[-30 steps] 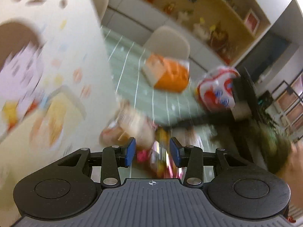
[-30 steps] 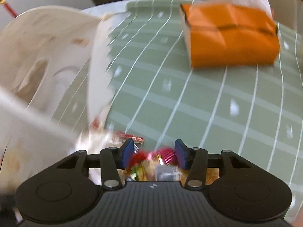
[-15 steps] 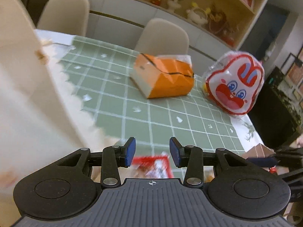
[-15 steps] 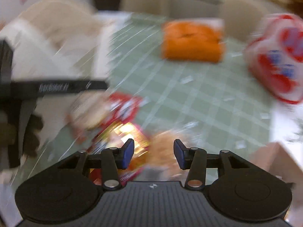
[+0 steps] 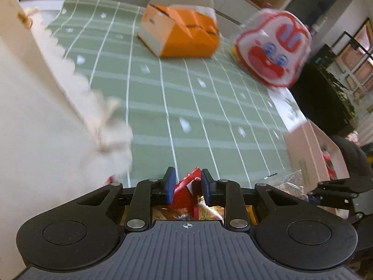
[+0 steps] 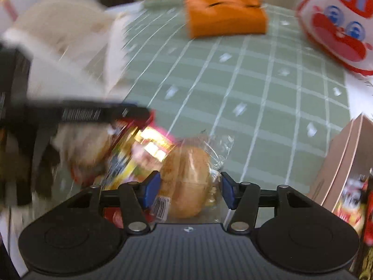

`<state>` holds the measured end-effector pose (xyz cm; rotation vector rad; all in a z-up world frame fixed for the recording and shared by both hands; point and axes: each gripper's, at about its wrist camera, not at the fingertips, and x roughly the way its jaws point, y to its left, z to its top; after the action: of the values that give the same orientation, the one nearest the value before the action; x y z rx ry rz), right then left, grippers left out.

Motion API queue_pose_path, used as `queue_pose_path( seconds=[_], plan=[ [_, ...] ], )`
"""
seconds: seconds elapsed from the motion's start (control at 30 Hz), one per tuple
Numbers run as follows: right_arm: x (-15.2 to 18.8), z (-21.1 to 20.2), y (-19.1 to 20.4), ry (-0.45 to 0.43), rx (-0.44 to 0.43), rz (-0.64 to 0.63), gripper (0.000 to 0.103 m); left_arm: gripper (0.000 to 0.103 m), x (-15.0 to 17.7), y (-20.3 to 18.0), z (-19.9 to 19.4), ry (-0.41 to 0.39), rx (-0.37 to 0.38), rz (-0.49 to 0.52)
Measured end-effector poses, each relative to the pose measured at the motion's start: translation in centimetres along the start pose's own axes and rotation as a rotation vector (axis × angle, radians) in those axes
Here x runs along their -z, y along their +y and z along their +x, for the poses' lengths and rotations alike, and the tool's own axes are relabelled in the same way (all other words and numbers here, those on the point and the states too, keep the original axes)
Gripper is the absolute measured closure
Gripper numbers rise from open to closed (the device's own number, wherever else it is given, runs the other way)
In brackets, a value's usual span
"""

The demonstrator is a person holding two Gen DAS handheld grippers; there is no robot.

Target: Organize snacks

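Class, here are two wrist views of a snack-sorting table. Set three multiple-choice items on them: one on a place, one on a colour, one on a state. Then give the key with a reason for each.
1. Where is the rabbit-face bag relative to the orange box, seen from the left wrist?
A. To its right
B. To its left
C. On top of it

2. What colour is the tablecloth?
A. Blue with dots
B. Green with white lines
C. Plain red

3. How does the right hand-held gripper stand at the wrapped bun?
A. Shut on it
B. Open, a finger on either side
C. Far above it

Key: 1 A, the bag sits right of the box, apart from it. 2 B, white grid lines cross green cloth. 3 B, gaps show between the blue pads and the bun.
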<state>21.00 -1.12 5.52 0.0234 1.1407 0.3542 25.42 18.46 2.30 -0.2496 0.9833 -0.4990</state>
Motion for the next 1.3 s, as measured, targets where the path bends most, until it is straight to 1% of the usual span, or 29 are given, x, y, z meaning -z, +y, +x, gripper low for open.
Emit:
queue_pose_path(
  seconds=[0.1,0.13,0.2,0.33,0.43,0.5,0.6,0.63,0.7,0.73,0.77,0.87,0.97,1.0,1.03,1.13,1.2,1.27,1.3],
  plan=[
    [2.9,-1.5,1.6,0.018,-0.038,-0.025,0.052,0.079,2.6,-0.9,-1.5,0.038,0.026,-0.005],
    [3.7,-1.9,1.9,0.026,-0.055,-0.023,0.06,0.079,3.4,-1.2,-2.0,0.051,0.032,-0.009],
    [5.2,-2.8,2.2,0.037,-0.07,-0.016,0.06,0.079,5.0,-1.9,-2.8,0.079,0.049,-0.023],
    [8.3,-5.0,2.5,0.047,-0.039,-0.007,0.062,0.079,8.0,-3.0,-4.4,0.118,0.081,-0.064],
    [10.2,-6.5,1.8,0.055,-0.081,0.05,0.062,0.079,9.8,-4.8,-5.7,0.127,0.085,-0.019],
    [11.9,-7.5,1.1,0.05,-0.1,0.074,0.063,0.077,10.7,-5.8,-6.4,0.126,0.081,-0.012],
    [13.8,-8.1,-0.5,0.025,-0.069,0.107,0.063,0.07,11.7,-7.2,-7.1,0.115,0.042,-0.019],
    [14.5,-8.5,-1.3,0.005,-0.05,0.126,0.063,0.069,12.0,-7.6,-7.3,0.117,0.019,-0.027],
    [15.6,-9.2,-2.6,-0.035,-0.005,0.148,0.059,0.068,12.7,-8.8,-7.5,0.128,-0.025,-0.053],
    [16.0,-9.6,-3.1,-0.052,0.016,0.152,0.057,0.068,13.1,-9.6,-7.7,0.133,-0.03,-0.055],
    [16.4,-10.1,-3.4,-0.068,0.032,0.149,0.057,0.068,13.7,-10.5,-7.8,0.138,-0.033,-0.052],
    [18.1,-11.5,-4.3,-0.104,0.029,0.121,0.056,0.065,15.4,-13.1,-8.1,0.144,-0.042,-0.027],
    [19.7,-11.9,-4.8,-0.11,0.013,0.093,0.055,0.063,16.9,-15.8,-7.9,0.131,-0.079,-0.024],
    [20.3,-11.9,-4.9,-0.118,0.021,0.078,0.052,0.063,17.3,-16.5,-8.1,0.121,-0.092,-0.025],
    [20.7,-12.0,-4.8,-0.131,0.037,0.065,0.051,0.063,17.9,-17.2,-8.3,0.108,-0.106,-0.033],
    [21.9,-12.5,-4.8,-0.195,0.099,0.035,0.051,0.063,19.1,-17.9,-9.7,0.063,-0.135,-0.091],
    [22.3,-13.0,-4.8,-0.228,0.122,0.017,0.051,0.063,19.7,-17.7,-10.3,0.058,-0.146,-0.115],
    [22.5,-13.9,-4.4,-0.237,0.089,-0.02,0.051,0.064,20.0,-17.1,-10.1,0.087,-0.135,-0.131],
    [22.7,-14.2,-4.0,-0.233,0.051,-0.047,0.051,0.064,20.2,-16.8,-9.9,0.107,-0.12,-0.134]
  ],
)
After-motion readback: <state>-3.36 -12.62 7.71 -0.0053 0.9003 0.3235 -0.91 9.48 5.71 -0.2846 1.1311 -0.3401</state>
